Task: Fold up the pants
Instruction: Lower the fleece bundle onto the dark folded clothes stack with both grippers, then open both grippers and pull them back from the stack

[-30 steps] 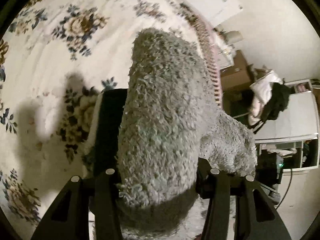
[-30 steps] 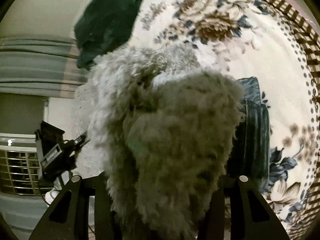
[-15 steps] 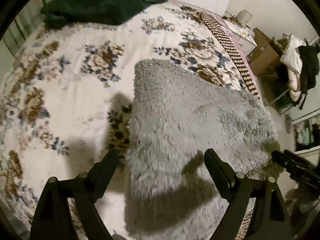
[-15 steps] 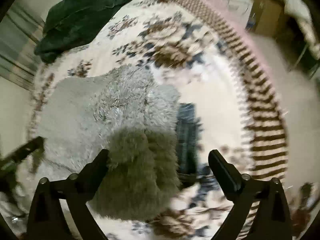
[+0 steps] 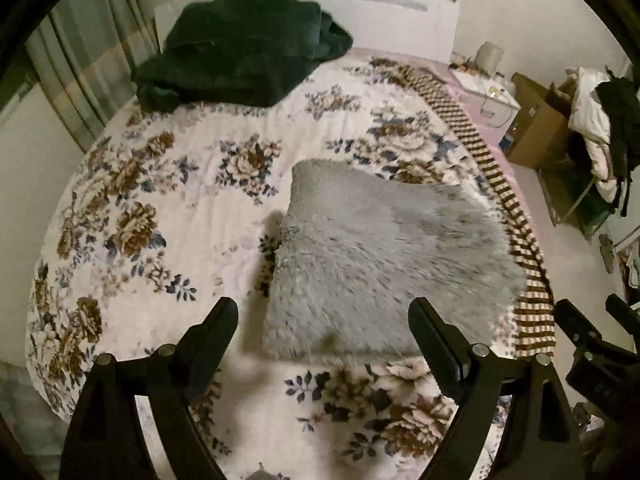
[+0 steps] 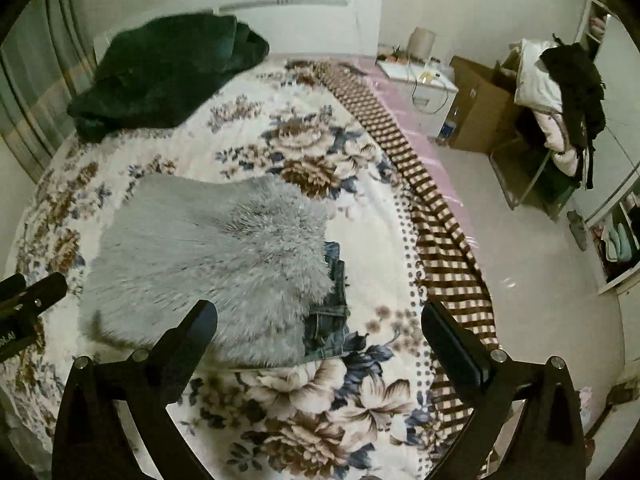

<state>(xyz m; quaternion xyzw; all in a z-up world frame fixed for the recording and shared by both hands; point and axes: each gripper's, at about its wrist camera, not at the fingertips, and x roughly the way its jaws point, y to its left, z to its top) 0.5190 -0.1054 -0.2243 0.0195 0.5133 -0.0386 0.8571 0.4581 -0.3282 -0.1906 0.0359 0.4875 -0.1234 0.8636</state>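
Observation:
The pants [image 5: 384,256] are grey, fluffy-lined, and lie folded flat on the floral bed cover [image 5: 160,208]. In the right wrist view the pants [image 6: 208,252] show a blue denim edge [image 6: 328,312] at their right side. My left gripper [image 5: 324,320] is open and empty, raised above the near edge of the pants. My right gripper [image 6: 320,320] is open and empty, above the denim edge. The right gripper also shows at the right edge of the left wrist view [image 5: 592,344].
A dark green blanket [image 5: 240,52] is piled at the head of the bed. A brown checked border [image 6: 432,200] runs along the bed's right side. Beyond it are floor, a cardboard box [image 6: 480,104] and a chair with clothes [image 6: 560,88].
Both grippers let go of the pants, opened and pulled back and up. The pants, held bunched a second ago, now lie flat and folded on the bed.

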